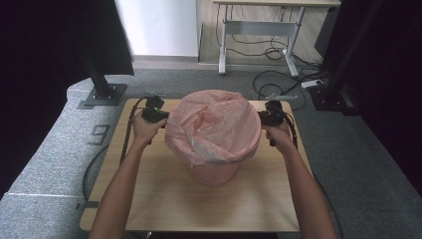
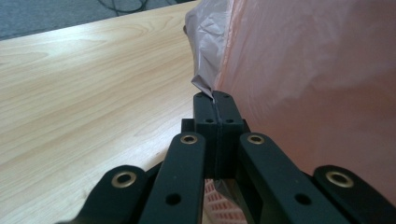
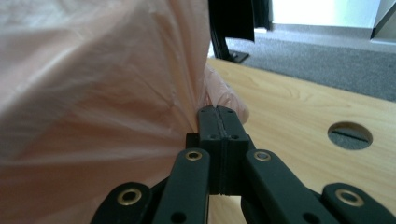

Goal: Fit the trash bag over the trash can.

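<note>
- both grippers, the left gripper (image 1: 158,115) and the right gripper (image 1: 270,117), flank a pink plastic bag (image 1: 215,124) at opposite sides of its mouth, a placement that appears meant to spread the film evenly as it settles over the bin.
- wooden table (image 1: 164,194) carries the whole job; the bin stands near its middle, within easy reach of both forearms coming in from the near edge.
- pink plastic bag billows over the top of the bin and hangs down past the rim on all sides, loose and puffed, so the lining looks under way but not yet snug.
- pink perforated waste bin (image 1: 214,174) shows below the bag's skirt, upright on the table, acting as the form the liner is being pulled down around.
- left gripper (image 2: 215,100), seen along its own jaws, has them pressed flat together with a crumpled fold of the bag's edge pinched at the tips.
- right gripper (image 3: 219,114) likewise has its jaws fully together on a gathered pleat of film, which radiates in tight creases from the pinch, a sign of tension in the sheet.
- round cable hole (image 3: 350,135) in the table top lies just beyond the right gripper, clear of the work.
</note>
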Motion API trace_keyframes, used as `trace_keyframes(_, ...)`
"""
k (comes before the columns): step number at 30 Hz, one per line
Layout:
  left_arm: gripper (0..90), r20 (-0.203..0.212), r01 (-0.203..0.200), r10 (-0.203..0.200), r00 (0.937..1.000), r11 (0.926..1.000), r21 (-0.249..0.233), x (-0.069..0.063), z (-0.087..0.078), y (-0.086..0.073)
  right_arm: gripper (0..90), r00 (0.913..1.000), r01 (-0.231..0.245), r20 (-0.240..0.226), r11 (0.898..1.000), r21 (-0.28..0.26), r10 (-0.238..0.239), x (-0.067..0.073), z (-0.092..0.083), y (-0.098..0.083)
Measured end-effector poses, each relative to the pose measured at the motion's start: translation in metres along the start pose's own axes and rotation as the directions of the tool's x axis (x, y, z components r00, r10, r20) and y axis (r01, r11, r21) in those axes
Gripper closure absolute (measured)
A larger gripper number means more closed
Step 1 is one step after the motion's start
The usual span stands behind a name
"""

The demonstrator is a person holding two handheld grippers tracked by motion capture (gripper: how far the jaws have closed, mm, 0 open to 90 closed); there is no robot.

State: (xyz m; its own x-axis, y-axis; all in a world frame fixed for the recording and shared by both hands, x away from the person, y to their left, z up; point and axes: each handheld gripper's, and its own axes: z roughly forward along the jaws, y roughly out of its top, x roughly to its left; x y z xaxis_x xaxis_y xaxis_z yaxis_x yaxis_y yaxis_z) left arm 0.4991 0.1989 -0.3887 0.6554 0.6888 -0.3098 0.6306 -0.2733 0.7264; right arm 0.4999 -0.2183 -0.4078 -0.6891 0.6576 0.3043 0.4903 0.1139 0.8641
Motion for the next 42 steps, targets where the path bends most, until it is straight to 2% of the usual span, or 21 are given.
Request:
trace_keyframes(1,89.6,-0.004,-0.005,0.005,1.0000,1.0000,-0.005,-0.001,-0.001,0.000,87.8,0.9998,0.010,0.020,1.000,0.002,-0.010,0.002,-0.001,0.001)
trace_keyframes(2,89.2,-0.019,-0.010,0.010,0.9998,0.9999,-0.010,-0.002,-0.004,-0.001,82.1,0.9990,0.020,0.039,1.000,-0.002,-0.020,0.003,-0.003,0.002)
trace_keyframes(3,86.0,-0.041,-0.012,0.011,0.9991,0.9995,-0.028,-0.003,-0.007,-0.001,70.0,0.9975,0.023,0.067,1.000,-0.004,-0.022,0.004,-0.006,0.004)
trace_keyframes(4,79.6,-0.056,-0.018,0.015,0.9983,0.9983,-0.055,-0.002,-0.012,-0.001,61.1,0.9937,0.026,0.109,1.000,-0.014,-0.025,0.005,-0.010,0.007)
trace_keyframes(6,65.3,-0.084,-0.004,-0.006,0.9964,0.9930,-0.118,-0.001,-0.024,-0.001,46.9,0.9829,0.039,0.182,0.998,-0.059,-0.027,0.006,-0.023,0.014)
trace_keyframes(8,55.7,-0.106,-0.006,-0.011,0.9943,0.9866,-0.163,-0.001,-0.036,-0.001,40.1,0.9738,0.033,0.227,0.994,-0.103,-0.009,0.007,-0.039,0.023)
trace_keyframes(11,51.7,-0.121,-0.030,0.007,0.9926,0.9808,-0.193,-0.004,-0.052,0.000,35.6,0.9668,0.092,0.248,0.989,-0.116,-0.060,0.021,-0.058,0.040)
trace_keyframes(14,50.0,-0.121,-0.059,0.036,0.9920,0.9786,-0.197,-0.011,-0.066,-0.001,35.6,0.9688,0.162,0.204,0.982,-0.093,-0.140,0.044,-0.065,0.053)
trace_keyframes(16,49.1,-0.113,-0.077,0.055,0.9921,0.9771,-0.198,-0.017,-0.074,-0.004,35.6,0.9717,0.202,0.137,0.977,-0.063,-0.192,0.062,-0.064,0.060)
trace_keyframes(17,48.4,-0.110,-0.081,0.060,0.9922,0.9767,-0.199,-0.019,-0.076,-0.005,35.5,0.9703,0.226,0.097,0.973,-0.037,-0.222,0.075,-0.062,0.064)
trace_keyframes(18,47.9,-0.111,-0.089,0.068,0.9915,0.9762,-0.197,-0.022,-0.080,-0.006,35.2,0.9674,0.244,0.074,0.970,-0.019,-0.242,0.082,-0.060,0.066)
trace_keyframes(19,47.2,-0.110,-0.092,0.071,0.9913,0.9757,-0.199,-0.024,-0.082,-0.007,34.6,0.9627,0.268,0.032,0.963,0.009,-0.269,0.093,-0.056,0.069)
trace_keyframes(23,45.7,-0.093,-0.101,0.082,0.9922,0.9714,-0.215,-0.031,-0.093,-0.015,33.3,0.9489,0.314,-0.053,0.947,0.067,-0.311,0.124,-0.039,0.077)
trace_keyframes(25,44.9,-0.082,-0.109,0.093,0.9923,0.9696,-0.219,-0.035,-0.097,-0.018,33.1,0.9440,0.327,-0.079,0.942,0.083,-0.320,0.135,-0.030,0.079)
trace_keyframes(28,43.9,-0.061,-0.115,0.104,0.9927,0.9682,-0.223,-0.040,-0.102,-0.021,32.9,0.9409,0.332,-0.110,0.936,0.113,-0.320,0.147,-0.014,0.079)
trace_keyframes(30,43.0,-0.061,-0.123,0.112,0.9918,0.9670,-0.223,-0.043,-0.105,-0.023,30.8,0.9378,0.344,-0.115,0.923,0.175,-0.327,0.153,0.000,0.079)
trace_keyframes(32,42.4,-0.057,-0.129,0.119,0.9913,0.9647,-0.229,-0.045,-0.107,-0.025,30.9,0.9323,0.358,-0.116,0.918,0.172,-0.342,0.159,0.009,0.079)
trace_keyframes(34,42.3,-0.046,-0.128,0.121,0.9916,0.9629,-0.237,-0.047,-0.110,-0.027,30.3,0.9256,0.376,-0.134,0.902,0.212,-0.354,0.165,0.021,0.077)
trace_keyframes(37,42.2,-0.036,-0.130,0.125,0.9915,0.9610,-0.244,-0.048,-0.113,-0.029,29.6,0.9175,0.397,-0.137,0.885,0.245,-0.374,0.170,0.034,0.073)
trace_keyframes(39,42.1,-0.032,-0.132,0.128,0.9913,0.9599,-0.247,-0.048,-0.114,-0.030,29.3,0.9185,0.395,-0.132,0.878,0.269,-0.373,0.170,0.041,0.070)
trace_keyframes(42,42.1,-0.014,-0.129,0.130,0.9914,0.9600,-0.249,-0.048,-0.115,-0.032,28.8,0.9270,0.375,-0.126,0.876,0.303,-0.353,0.165,0.049,0.066)
